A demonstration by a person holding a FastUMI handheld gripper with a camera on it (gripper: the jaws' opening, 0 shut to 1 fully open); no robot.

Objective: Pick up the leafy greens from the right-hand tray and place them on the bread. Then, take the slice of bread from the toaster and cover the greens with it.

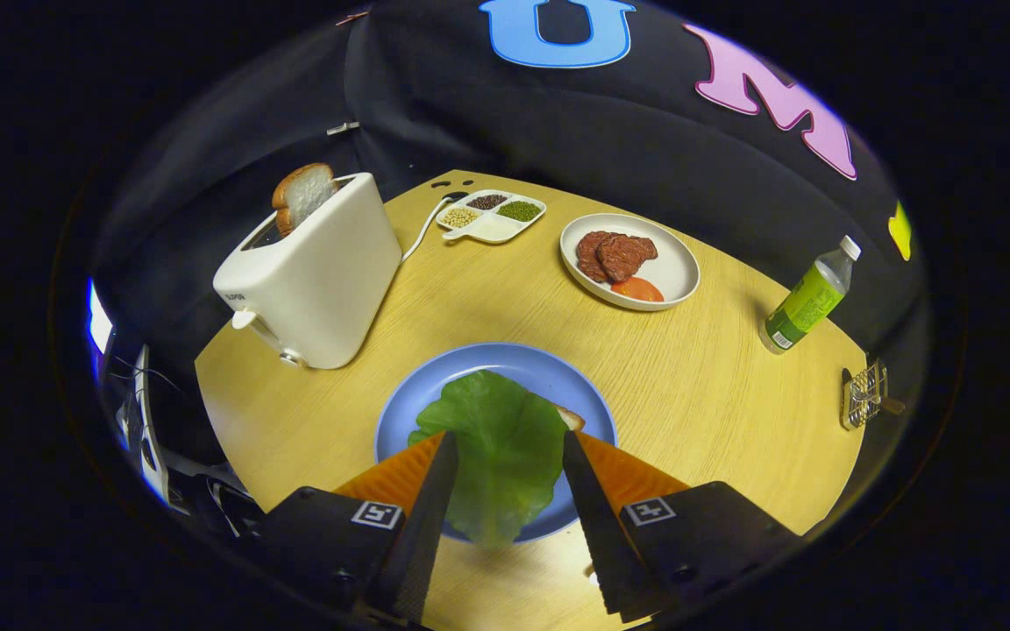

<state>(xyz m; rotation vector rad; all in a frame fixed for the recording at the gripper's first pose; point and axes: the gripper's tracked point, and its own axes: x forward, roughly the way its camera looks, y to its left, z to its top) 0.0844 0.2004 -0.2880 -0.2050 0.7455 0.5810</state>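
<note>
Hovering over the blue plate (400, 412), hand-held gripper (505, 443) spread wide, gripping nothing. Leafy greens (496, 447) lying between the fingers, covering the bread (570, 418). Toaster (321, 272) far left, slice of bread (302, 194) standing upright in its slot.

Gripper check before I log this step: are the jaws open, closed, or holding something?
Gripper: jaws open, one on each side of the leafy greens lying on the blue plate; holding nothing.
</note>
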